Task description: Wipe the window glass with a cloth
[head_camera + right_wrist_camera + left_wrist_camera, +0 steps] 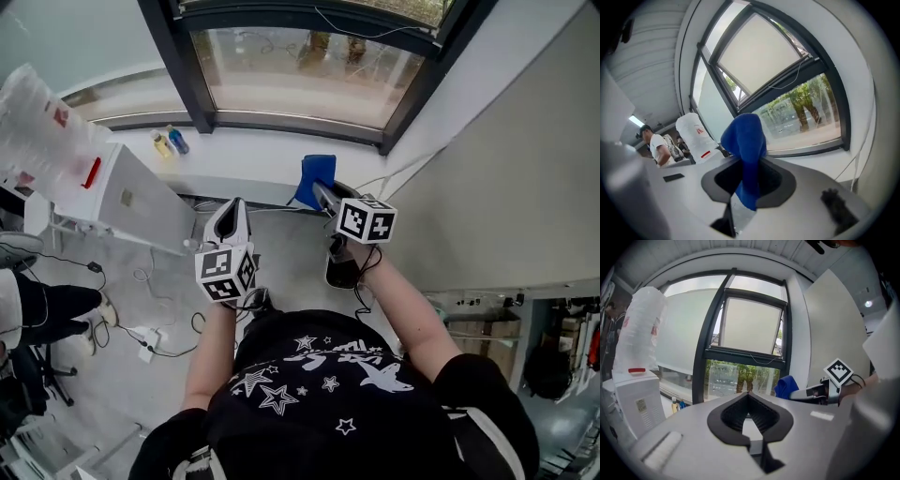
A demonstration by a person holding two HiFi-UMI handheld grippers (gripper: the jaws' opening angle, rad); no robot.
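A blue cloth (pixel 315 178) is pinched in my right gripper (pixel 322 192), which is held up near the white sill below the window. The dark-framed window glass (pixel 302 77) lies just beyond the cloth, and I cannot tell any contact. In the right gripper view the cloth (pixel 746 140) stands up from the jaws, with the glass (pixel 801 112) behind it. My left gripper (pixel 234 206) is shut and empty, lower and to the left of the right one. From the left gripper view its closed jaws point at the lower pane (pixel 740 376), with the cloth (pixel 786 386) at the right.
Two small bottles (pixel 170 142) stand on the sill at the left. A white cabinet (pixel 141 199) with a plastic-wrapped bundle (pixel 37 127) sits left of me. Cables and a power strip (pixel 145 339) lie on the floor. A seated person's leg (pixel 47 309) is at far left; a wall (pixel 506 187) closes the right.
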